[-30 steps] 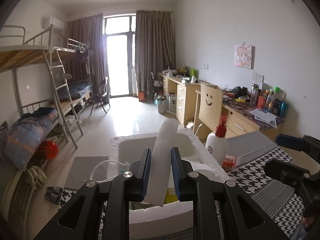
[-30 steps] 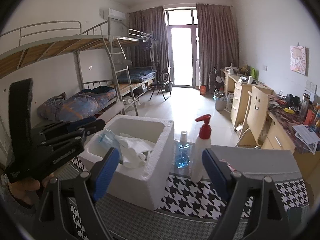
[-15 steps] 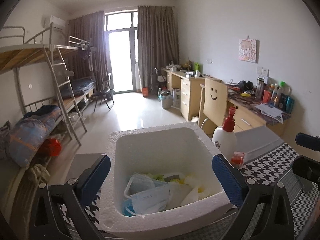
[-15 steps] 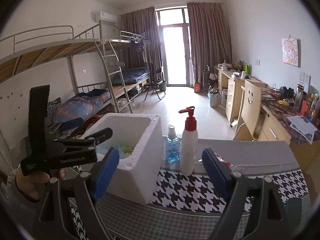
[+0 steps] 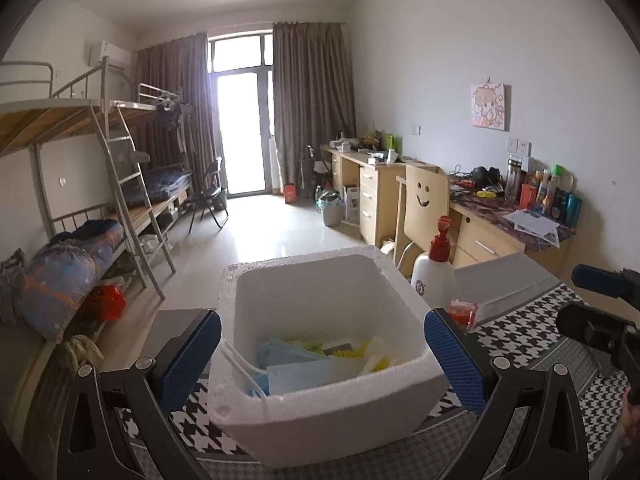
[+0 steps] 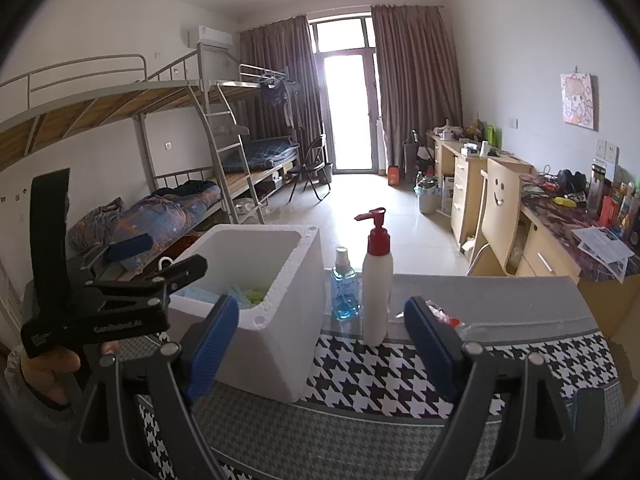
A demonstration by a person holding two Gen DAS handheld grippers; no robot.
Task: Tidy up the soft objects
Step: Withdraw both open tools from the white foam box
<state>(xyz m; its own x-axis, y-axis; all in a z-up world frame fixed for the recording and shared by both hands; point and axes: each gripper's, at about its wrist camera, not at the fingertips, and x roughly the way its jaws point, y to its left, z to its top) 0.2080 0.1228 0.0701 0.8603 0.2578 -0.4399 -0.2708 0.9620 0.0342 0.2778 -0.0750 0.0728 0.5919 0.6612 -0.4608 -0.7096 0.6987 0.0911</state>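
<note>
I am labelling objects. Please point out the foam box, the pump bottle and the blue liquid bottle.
foam box [image 5: 320, 408]: left wrist view, front wall.
pump bottle [image 6: 377, 292]: right wrist view, white body.
blue liquid bottle [image 6: 344, 294]: right wrist view, lower body.

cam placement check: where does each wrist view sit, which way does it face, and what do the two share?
Left wrist view: on the left gripper, aimed forward and slightly down into the foam box holding face masks; own open fingers show, right gripper at the edge.
Right wrist view: on the right gripper, facing the pump bottle and blue bottle; own open fingers show, plus the left gripper and the hand holding it.
Shared: foam box, pump bottle, checked tablecloth, smiley chair.
</note>
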